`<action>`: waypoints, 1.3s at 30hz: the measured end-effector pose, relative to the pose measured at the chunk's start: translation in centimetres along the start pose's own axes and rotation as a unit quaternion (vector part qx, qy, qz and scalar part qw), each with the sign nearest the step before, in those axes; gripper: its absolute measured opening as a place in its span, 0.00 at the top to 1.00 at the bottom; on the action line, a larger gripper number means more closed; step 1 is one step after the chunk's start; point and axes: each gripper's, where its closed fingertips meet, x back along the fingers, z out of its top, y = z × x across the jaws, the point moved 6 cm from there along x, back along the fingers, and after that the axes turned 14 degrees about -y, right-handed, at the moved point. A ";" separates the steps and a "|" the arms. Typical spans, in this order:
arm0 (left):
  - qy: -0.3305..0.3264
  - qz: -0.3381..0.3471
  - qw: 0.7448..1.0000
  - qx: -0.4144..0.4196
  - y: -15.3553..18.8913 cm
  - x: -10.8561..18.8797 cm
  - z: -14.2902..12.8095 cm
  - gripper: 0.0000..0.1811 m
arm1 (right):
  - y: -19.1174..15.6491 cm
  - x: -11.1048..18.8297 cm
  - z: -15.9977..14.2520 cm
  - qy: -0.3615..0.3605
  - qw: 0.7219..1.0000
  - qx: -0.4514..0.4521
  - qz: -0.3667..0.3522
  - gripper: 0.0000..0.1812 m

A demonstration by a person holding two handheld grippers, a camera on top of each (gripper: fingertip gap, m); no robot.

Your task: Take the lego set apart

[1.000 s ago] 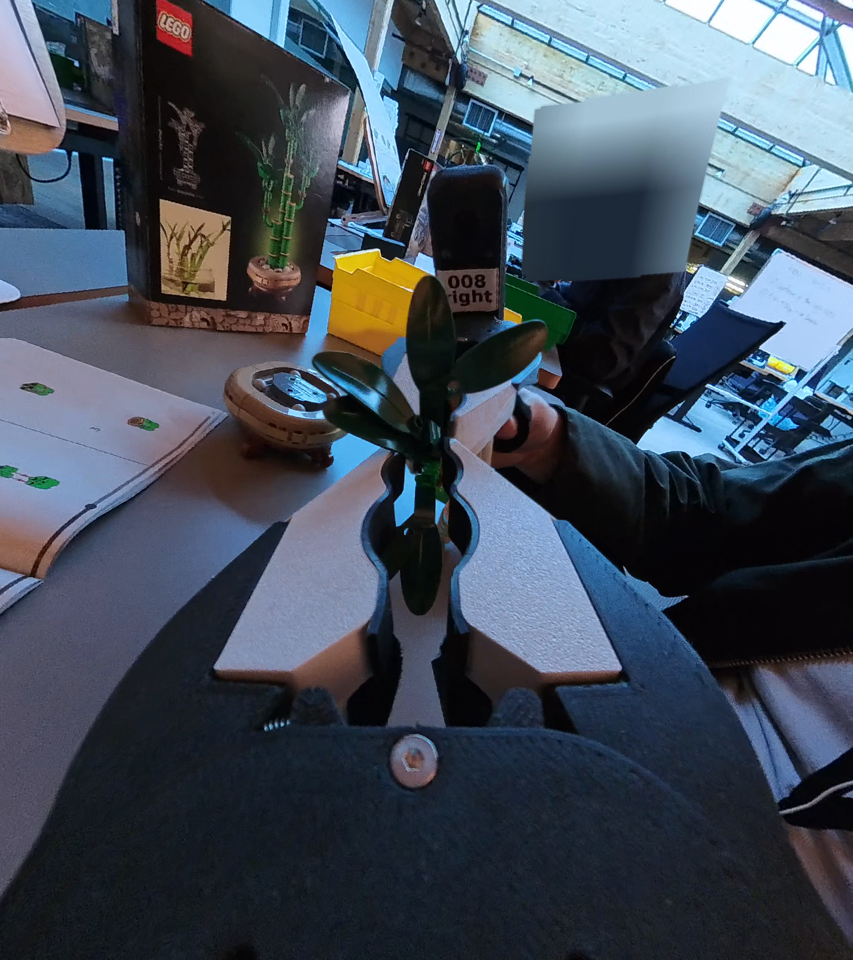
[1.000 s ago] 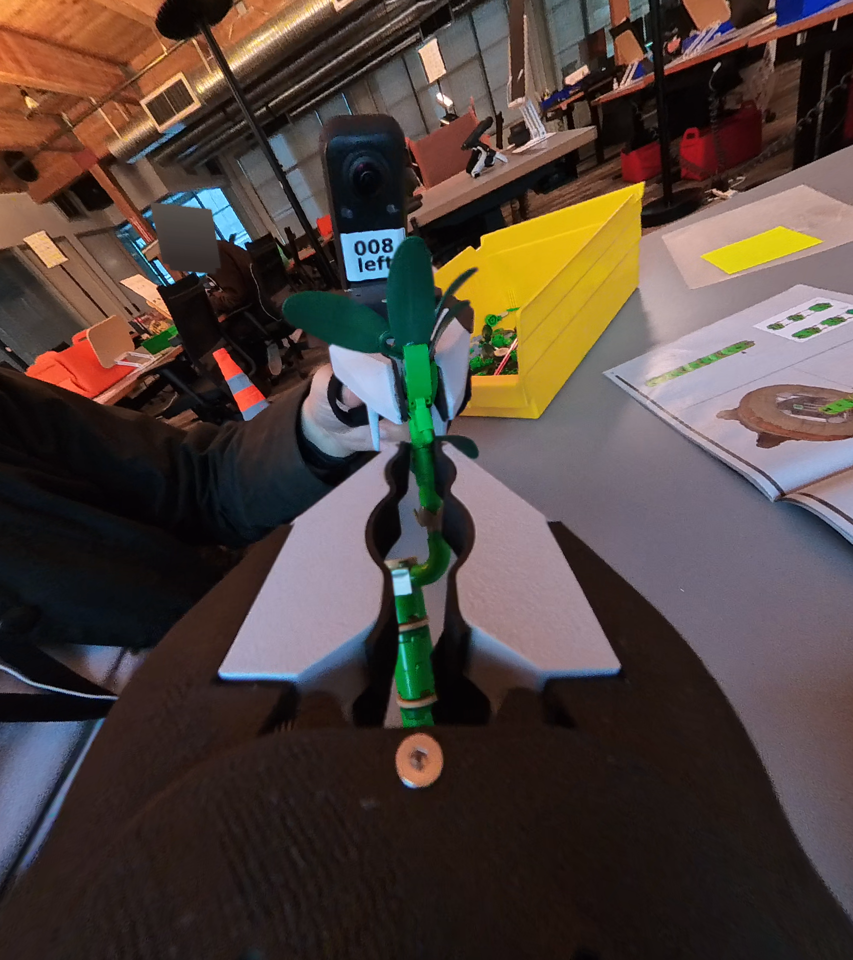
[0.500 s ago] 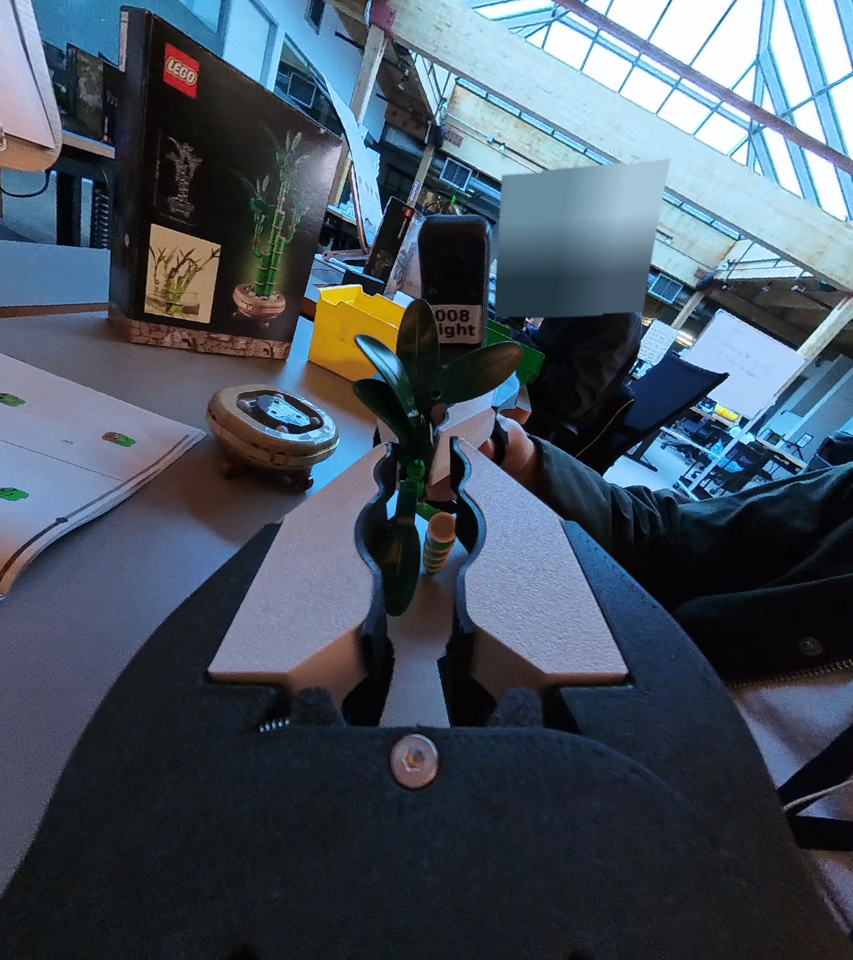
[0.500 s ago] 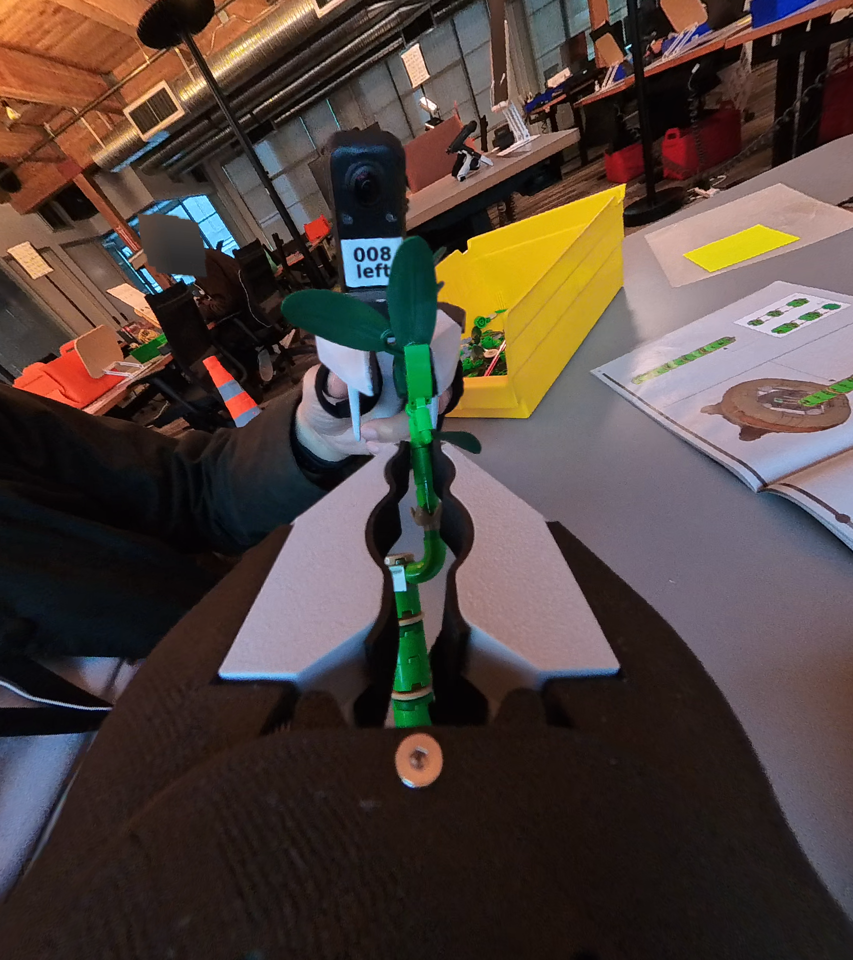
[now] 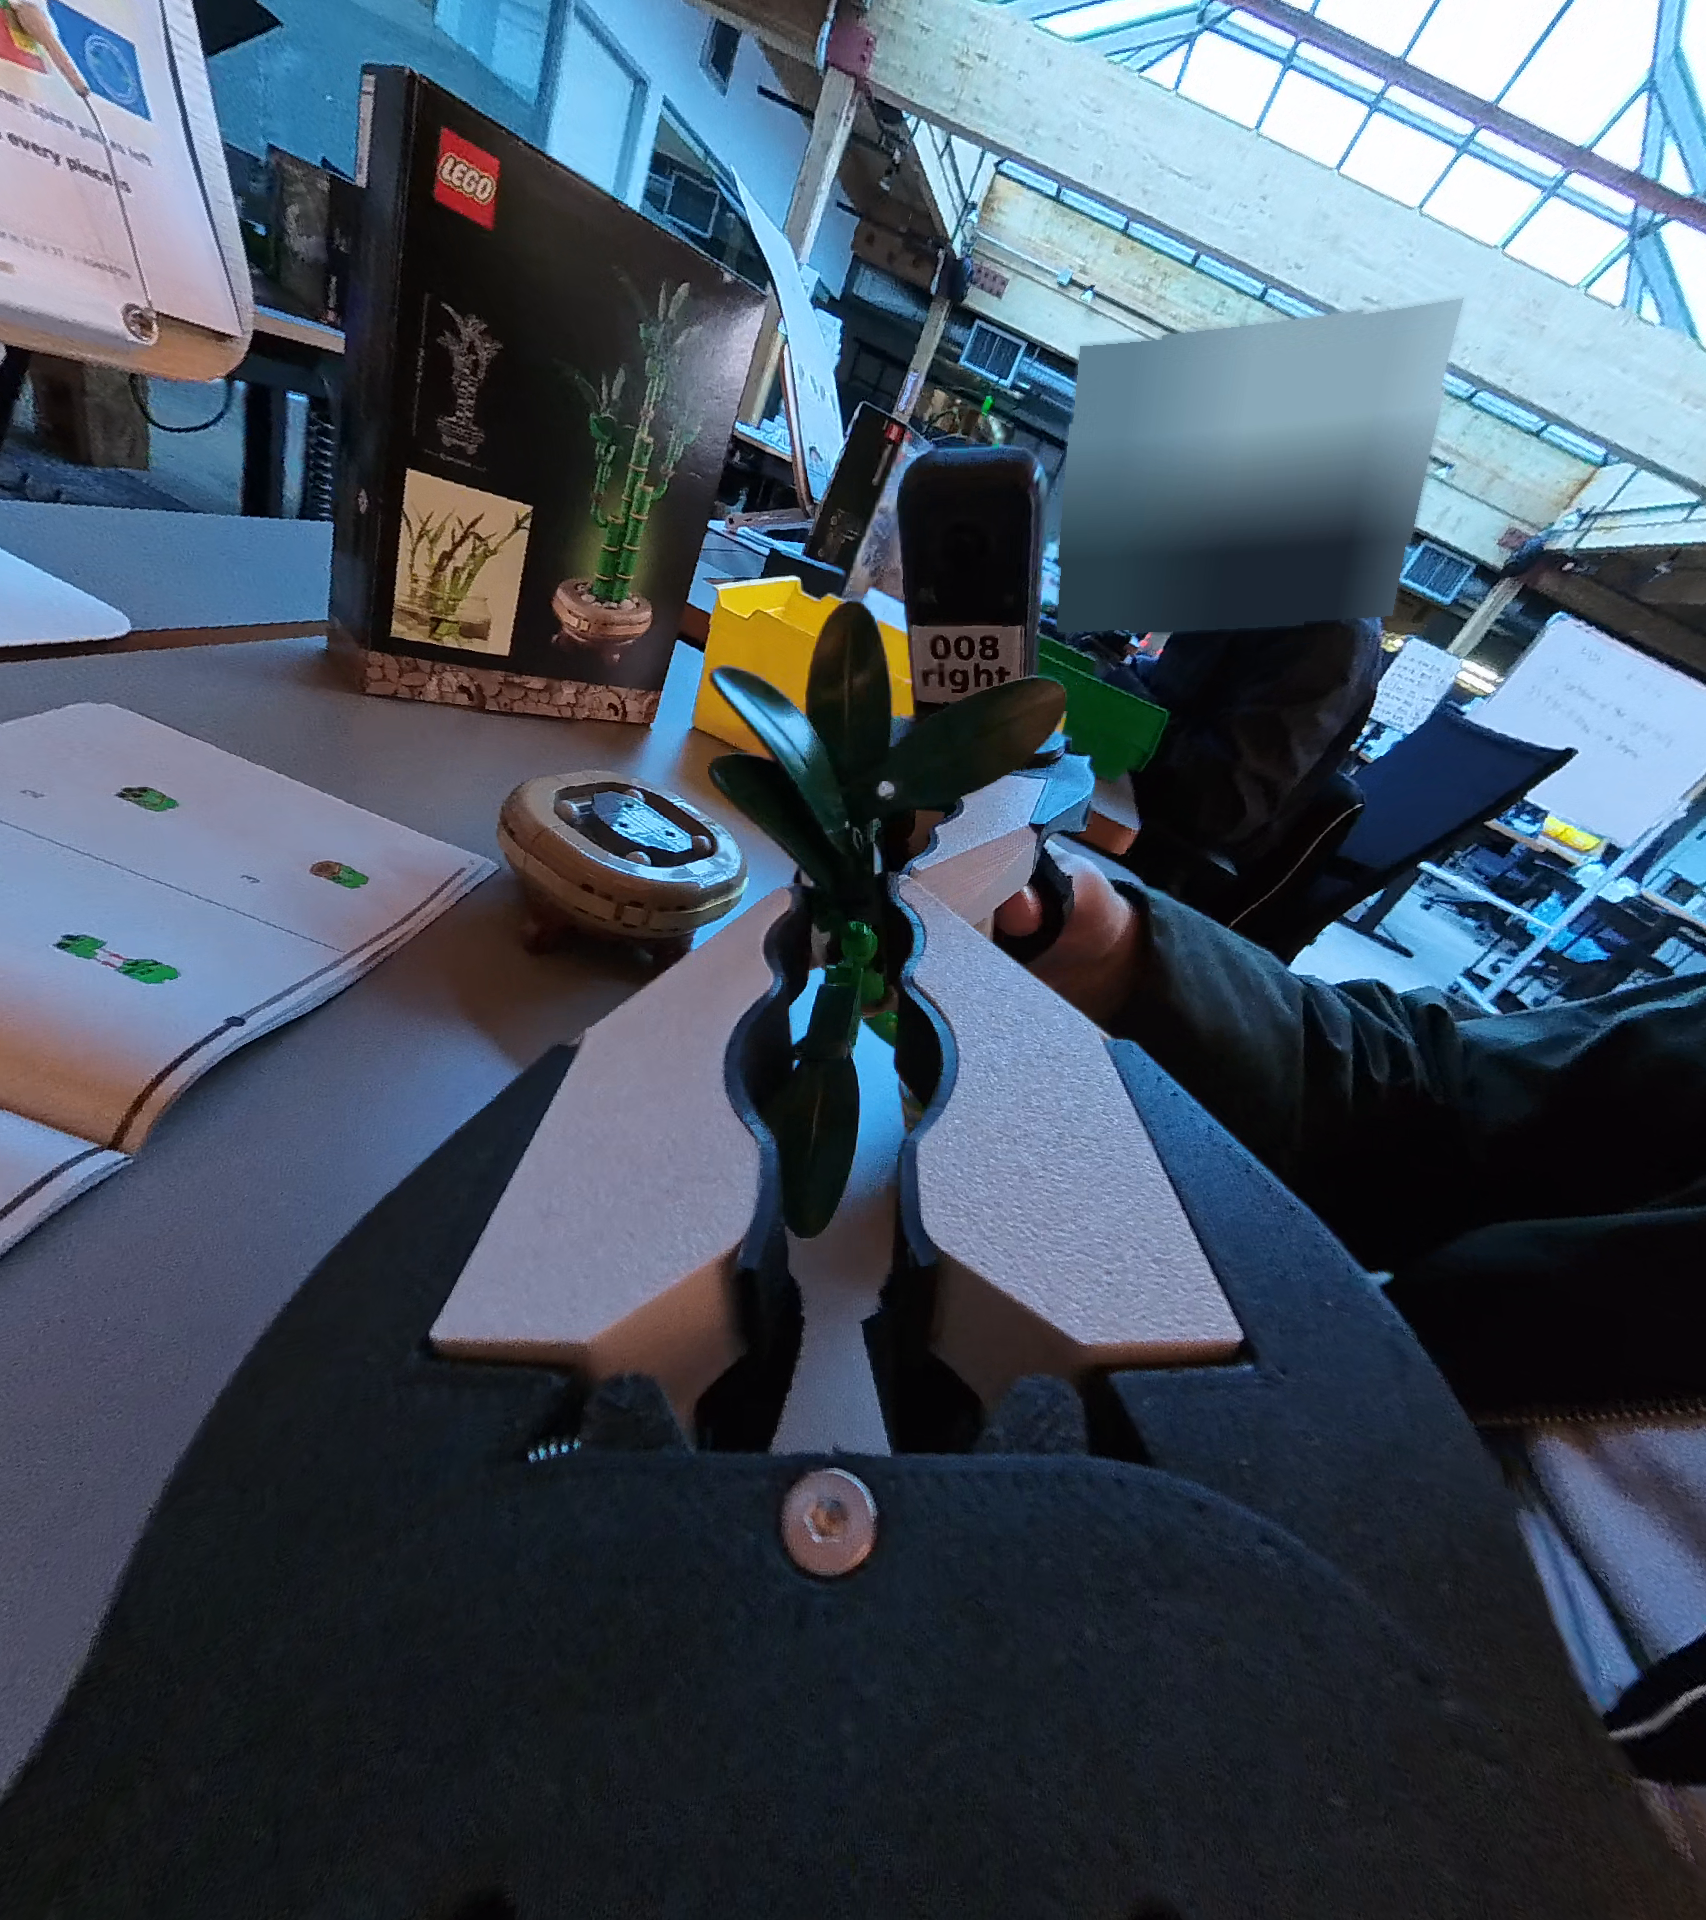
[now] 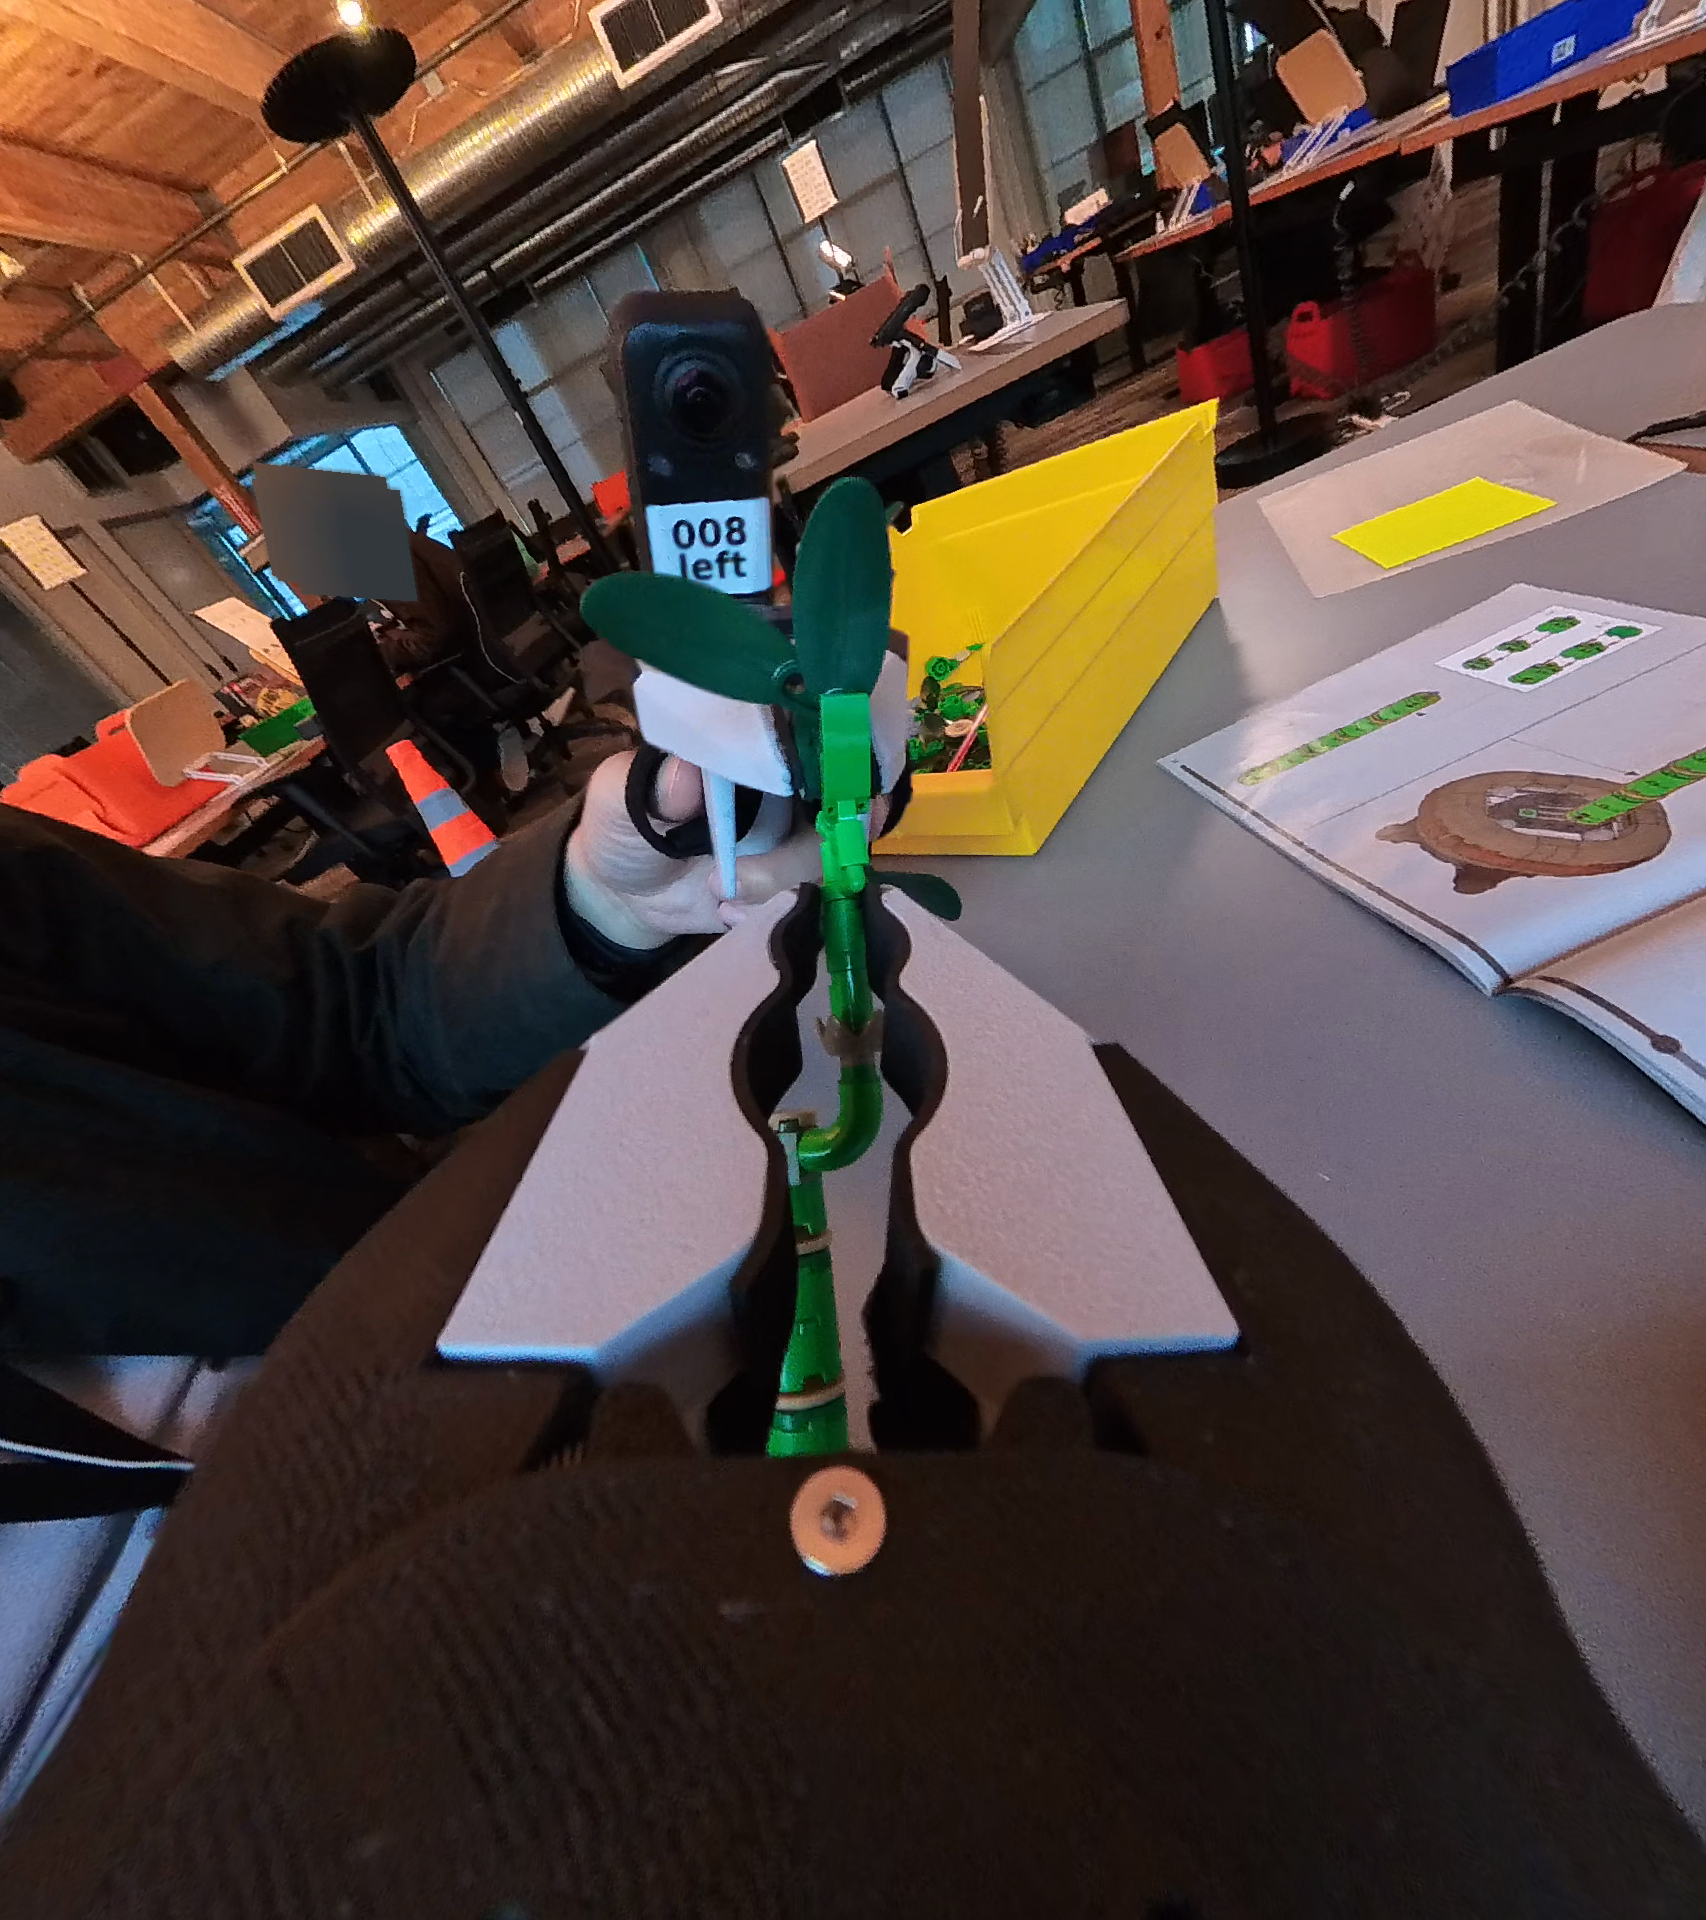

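Observation:
A lego bamboo sprig is held in the air between my two grippers. My left gripper is shut on its leafy top, whose dark green leaves fan out above the fingertips, with one leaf hanging down between the fingers. My right gripper is shut on the bright green stem, which runs back through a curved elbow between its fingers. The left gripper faces it from beyond the leaves. The set's round tan base stands on the grey table.
The lego box stands at the back of the table. An open instruction booklet lies to the left; it also shows in the right wrist view. A yellow bin holds loose green pieces. A person's dark sleeves hold both grippers. Both grippers' tips are close together, under 4 cm apart.
Both grippers keep their hold on the sprig. The left gripper has tilted up and shifted a little, so the base and box sit lower and farther left in its view.

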 end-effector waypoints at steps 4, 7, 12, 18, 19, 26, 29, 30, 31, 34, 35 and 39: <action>0.005 0.008 1.000 -0.010 0.1 0.1 0.1 0.94 | 0.2 -0.1 0.0 0.015 0.999 -0.031 0.032 0.97; 0.006 -0.004 1.000 0.003 0.0 0.0 0.1 0.94 | 0.2 -0.1 0.1 0.027 0.998 -0.041 0.047 0.96; -0.005 -0.003 1.000 -0.007 0.3 -0.3 -0.1 0.94 | 0.0 -0.3 0.2 0.019 0.999 -0.026 0.034 0.97; -0.006 -0.058 0.998 0.026 0.5 -0.6 -0.2 0.93 | -0.5 -0.3 0.3 0.010 0.999 -0.015 0.036 0.97; -0.009 -0.053 0.998 0.025 0.4 -0.6 -0.2 0.94 | -0.5 -0.3 0.3 0.011 0.999 -0.016 0.035 0.97; -0.020 0.009 0.999 -0.024 0.5 -0.5 0.0 0.94 | -0.2 -0.3 0.4 0.014 0.999 -0.030 0.026 0.97; -0.024 0.008 0.999 -0.025 0.5 -0.4 0.0 0.94 | -0.2 -0.3 0.4 0.012 0.998 -0.041 0.035 0.97; -0.024 0.011 0.999 -0.027 0.5 -0.4 0.0 0.94 | -0.2 -0.3 0.4 0.011 0.998 -0.043 0.037 0.97; -0.026 0.012 0.999 -0.027 0.5 -0.5 0.0 0.94 | -0.2 -0.2 0.3 0.009 0.999 -0.040 0.035 0.98; -0.032 -0.012 0.999 -0.019 0.6 -0.7 -0.2 0.94 | -0.3 -0.1 0.1 -0.001 0.999 -0.025 0.045 0.97; -0.039 -0.020 0.999 -0.006 0.4 -0.8 -0.3 0.94 | -0.2 0.0 -0.1 -0.007 0.999 -0.026 0.044 0.97; -0.033 -0.015 0.999 0.005 0.0 -0.8 -0.5 0.94 | 0.1 -0.2 -0.2 -0.013 1.000 -0.013 0.022 0.97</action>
